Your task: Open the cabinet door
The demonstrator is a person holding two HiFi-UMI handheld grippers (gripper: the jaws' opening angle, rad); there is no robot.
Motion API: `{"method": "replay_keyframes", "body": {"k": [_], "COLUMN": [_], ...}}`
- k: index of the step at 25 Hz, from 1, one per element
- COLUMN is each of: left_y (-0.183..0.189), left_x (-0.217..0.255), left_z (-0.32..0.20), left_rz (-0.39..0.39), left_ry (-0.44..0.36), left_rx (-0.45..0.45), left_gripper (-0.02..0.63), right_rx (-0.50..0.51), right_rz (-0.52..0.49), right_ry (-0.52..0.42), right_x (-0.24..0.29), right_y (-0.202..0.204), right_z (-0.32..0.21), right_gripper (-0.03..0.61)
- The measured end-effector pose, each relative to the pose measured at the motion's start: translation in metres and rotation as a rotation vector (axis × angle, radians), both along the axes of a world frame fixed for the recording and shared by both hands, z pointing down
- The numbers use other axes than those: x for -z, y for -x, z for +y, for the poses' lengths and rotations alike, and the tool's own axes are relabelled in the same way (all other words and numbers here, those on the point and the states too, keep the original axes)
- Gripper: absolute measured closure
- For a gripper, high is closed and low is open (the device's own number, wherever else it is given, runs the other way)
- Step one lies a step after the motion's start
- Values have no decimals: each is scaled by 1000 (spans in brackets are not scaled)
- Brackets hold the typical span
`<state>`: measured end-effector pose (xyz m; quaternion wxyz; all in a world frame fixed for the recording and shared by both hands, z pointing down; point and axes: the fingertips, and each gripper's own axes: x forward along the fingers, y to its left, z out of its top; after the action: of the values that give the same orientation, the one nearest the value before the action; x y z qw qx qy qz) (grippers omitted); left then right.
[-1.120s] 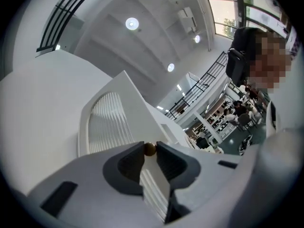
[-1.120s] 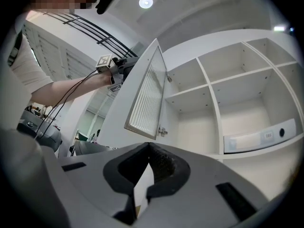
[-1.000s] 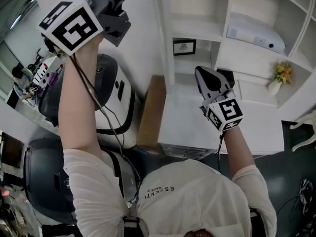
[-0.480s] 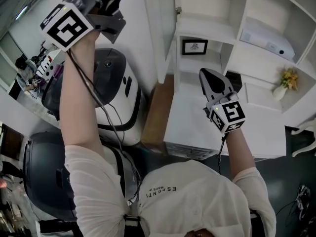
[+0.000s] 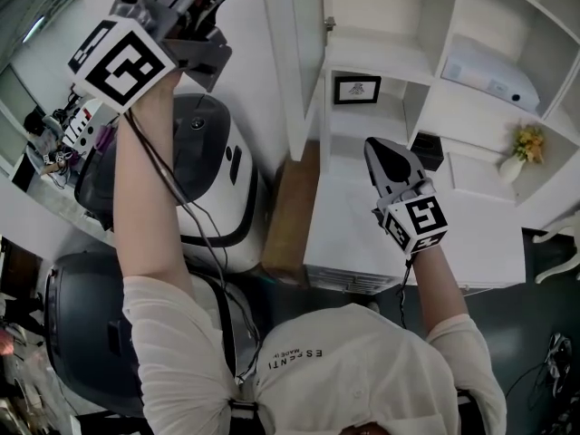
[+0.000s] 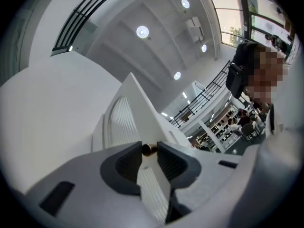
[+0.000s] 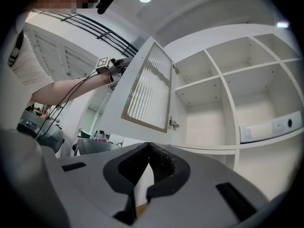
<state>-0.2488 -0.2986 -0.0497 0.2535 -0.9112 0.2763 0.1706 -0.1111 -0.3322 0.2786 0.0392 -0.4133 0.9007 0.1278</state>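
The white cabinet door [image 5: 294, 53] with a ribbed glass panel [image 7: 147, 87] stands swung out from the shelf unit. My left gripper [image 6: 148, 151] is raised high at the top left of the head view, its marker cube [image 5: 122, 62] facing the camera. Its jaws are shut on the small dark door knob [image 6: 147, 149] at the door's free edge. My right gripper [image 5: 376, 145] hovers above the white counter [image 5: 471, 234] in front of the open shelves, pointing towards them, jaws shut and empty.
Inside the shelves are a small framed picture [image 5: 355, 89], a white box-shaped device [image 5: 485, 72], a black box [image 5: 426, 148] and a vase of yellow flowers [image 5: 518, 148]. A white-and-black rounded machine [image 5: 208, 170] and a brown panel [image 5: 290, 207] stand left of the counter.
The door has swung a little further out with my left gripper on its knob. The right gripper has stayed almost where it was over the counter.
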Motion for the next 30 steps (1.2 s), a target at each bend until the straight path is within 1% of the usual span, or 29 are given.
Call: {"method": "replay_keyframes", "body": {"k": [3, 6, 10, 11, 13, 16, 18, 21, 23, 25, 27, 30], "left_y": [2, 4, -2, -4, -12, -34, -50, -73, -87, -103, -119, -137], "left_x": [-1, -6, -19, -25, -42, -80, -109, -157, -188, -216, -242, -278], "left_z": [3, 7, 32, 38, 49, 59, 61, 57, 52, 49, 49, 49], "left_rz": [22, 22, 40, 37, 13, -53, -84, -97, -103, -118, -130, -136], "left_ry": [-6, -21, -21, -30, -54, -55, -26, 48, 104, 145, 172, 228], "left_rx": [45, 141, 205, 235, 302, 354, 377, 392, 379, 356, 341, 322], "left_gripper": [525, 525, 525, 525, 525, 526, 526, 529, 535, 552, 603, 611], "right_rx": [-18, -18, -7, -6, -6, -6, -6, -15, -25, -35, -42, -51], "right_rz": [-1, 11, 17, 12, 3, -14, -19, -11, -3, -5, -16, -22], "right_ry": [21, 39, 53, 57, 64, 76, 83, 84, 80, 80, 83, 82], "right_x": [-4, -13, -22, -23, -24, -26, -29, -33, -34, -35, -37, -42], "right_y": [-4, -8, -18, -22, -32, -46, -55, -71, -82, -93, -104, -115], "right_z": [4, 12, 29, 32, 41, 53, 60, 66, 67, 68, 70, 71], "right_gripper": [565, 565, 565, 565, 565, 565, 565, 565, 565, 565, 565, 565]}}
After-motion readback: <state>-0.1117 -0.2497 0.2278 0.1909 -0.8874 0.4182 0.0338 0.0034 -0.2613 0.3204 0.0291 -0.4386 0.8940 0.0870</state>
